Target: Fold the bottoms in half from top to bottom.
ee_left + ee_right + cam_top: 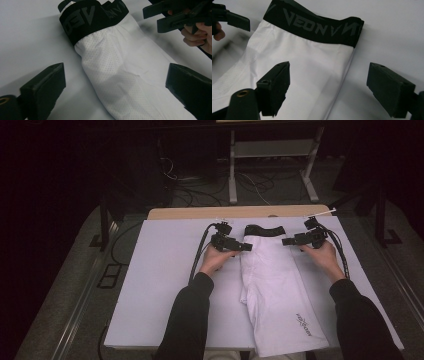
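I hold one hand-held gripper in each hand over the bench [165, 270], which is covered in a pale sheet, and both point inward at a pair of white shorts [275, 285] lying folded lengthwise in the middle. The shorts run from the far side, where their black waistband [264, 229] with grey lettering lies, to the near edge, where the hem with a small dark logo [303, 325] reaches the bench's front. My left hand-held gripper [246, 247] sits at the left edge of the shorts just below the waistband, its tips at the fabric's border; in the left gripper view its jaws stand spread wide with the perforated white cloth [120, 75] lying between and beyond them, not pinched. My right hand-held gripper [286, 241] is at the right edge, level with the waistband's near side; in the right gripper view its jaws are also apart, one over the white fabric [312, 67] and the other over the bare bench [392, 32], straddling the shorts' right edge without pressing on it. Black cables [197, 255] trail from both grippers back along my dark sleeves [192, 315]. Beyond the bench's far wooden rim [200, 213] the floor is dark, with loose wires and a metal stand [272, 165].
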